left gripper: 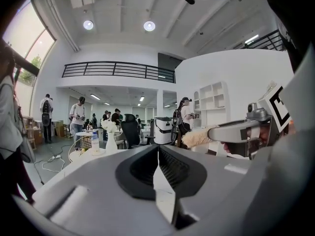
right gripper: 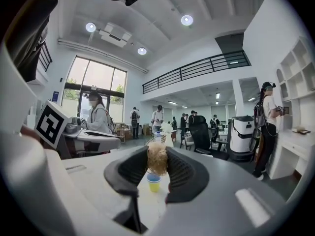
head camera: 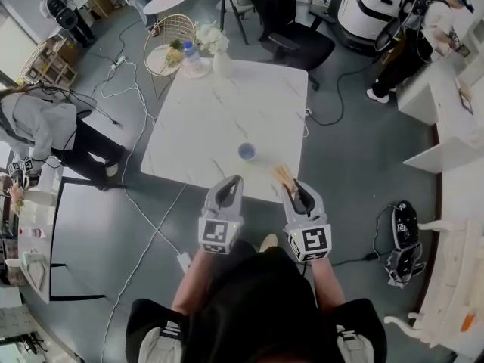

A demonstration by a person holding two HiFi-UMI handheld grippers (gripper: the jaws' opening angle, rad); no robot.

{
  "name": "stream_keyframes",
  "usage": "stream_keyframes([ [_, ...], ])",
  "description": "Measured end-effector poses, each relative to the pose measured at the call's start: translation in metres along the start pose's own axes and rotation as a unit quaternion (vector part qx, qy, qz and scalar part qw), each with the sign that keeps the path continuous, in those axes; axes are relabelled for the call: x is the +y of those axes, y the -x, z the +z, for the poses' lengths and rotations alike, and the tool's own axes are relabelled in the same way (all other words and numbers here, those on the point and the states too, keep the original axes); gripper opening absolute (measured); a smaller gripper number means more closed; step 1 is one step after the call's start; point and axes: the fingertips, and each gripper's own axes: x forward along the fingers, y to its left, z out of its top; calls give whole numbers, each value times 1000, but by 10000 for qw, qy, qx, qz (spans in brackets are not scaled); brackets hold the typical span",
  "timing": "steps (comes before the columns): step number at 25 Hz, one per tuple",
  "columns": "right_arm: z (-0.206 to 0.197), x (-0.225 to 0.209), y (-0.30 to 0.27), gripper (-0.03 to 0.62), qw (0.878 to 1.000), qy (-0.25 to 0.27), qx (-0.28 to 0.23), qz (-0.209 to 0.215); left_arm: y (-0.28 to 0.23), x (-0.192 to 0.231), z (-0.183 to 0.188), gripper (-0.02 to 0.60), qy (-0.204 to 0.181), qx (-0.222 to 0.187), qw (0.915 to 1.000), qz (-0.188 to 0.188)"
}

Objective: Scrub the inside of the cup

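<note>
- We recorded the cup, blue at the rim, standing upright on the white surface, close to that surface's near edge.
- We found the left gripper on the near side of the cup and slightly to its left, clear of it. Its jaws were pressed together with nothing between them.
- We found the right gripper on the near side of the cup and to its right. Its jaws were clamped on the brush.
- The fluffy tan head of the brush projected past the jaw tips toward the cup and stood apart from it.
- In the right gripper view, we saw the brush head directly above the cup.
- A vase of white flowers and a bottle stood well beyond the cup, at the far edge.
</note>
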Motion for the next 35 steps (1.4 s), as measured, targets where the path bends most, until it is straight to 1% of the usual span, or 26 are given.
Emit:
stream_keyframes([
  [8, 3, -5, 7, 107, 10000, -51, -32, 33, 4, -9, 5, 8, -114, 0, 9999, 116],
  [16, 1, -6, 11, 106, 9998, 57, -23, 180, 0, -17, 8, 8, -134, -60, 9998, 121],
  [35, 1, -10, 16, 107, 9999, -44, -61, 156, -2, -22, 8, 8, -202, -10, 9998, 56],
])
